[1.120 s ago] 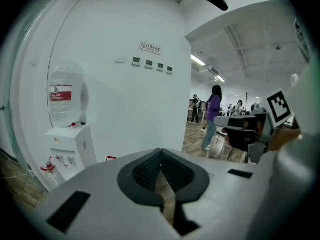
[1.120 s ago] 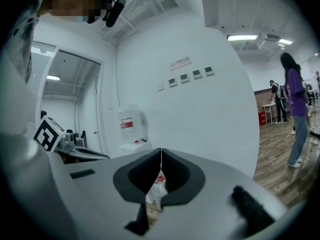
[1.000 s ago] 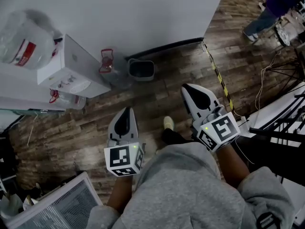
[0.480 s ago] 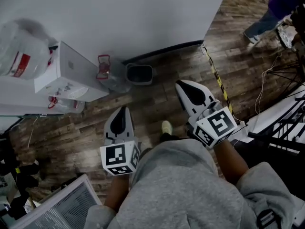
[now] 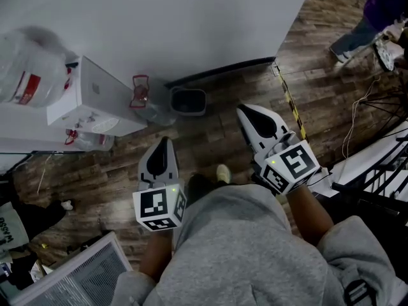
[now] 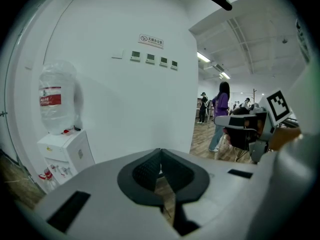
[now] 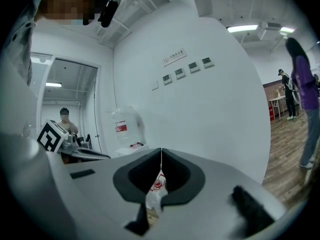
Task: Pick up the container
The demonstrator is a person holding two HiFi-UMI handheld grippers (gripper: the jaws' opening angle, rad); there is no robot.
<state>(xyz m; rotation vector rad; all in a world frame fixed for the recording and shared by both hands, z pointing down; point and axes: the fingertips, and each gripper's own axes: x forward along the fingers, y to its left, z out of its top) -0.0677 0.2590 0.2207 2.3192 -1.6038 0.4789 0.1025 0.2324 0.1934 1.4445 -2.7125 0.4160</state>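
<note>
A small dark grey bin (image 5: 189, 101) stands on the wood floor at the foot of the white wall. Just left of it sits a clear water jug with a red handle (image 5: 143, 97). My left gripper (image 5: 163, 141) hovers well short of both, its jaws shut with nothing between them (image 6: 160, 153). My right gripper (image 5: 246, 111) is held to the right of the bin, also shut and empty (image 7: 161, 153). Through the gap below its closed tips I see the clear jug (image 7: 156, 191) farther off. Neither gripper touches the bin or the jug.
A white water dispenser (image 5: 89, 101) with a large bottle (image 5: 29, 65) on top stands at the left. A yellow-black floor strip (image 5: 292, 110), cables and a white rack (image 5: 373, 164) lie to the right. A person in purple (image 5: 376, 14) stands at the far right. A white grille (image 5: 76, 276) is at the lower left.
The person has shifted their feet and the view has slid a little. Both grippers stay shut and hold nearly the same places.
</note>
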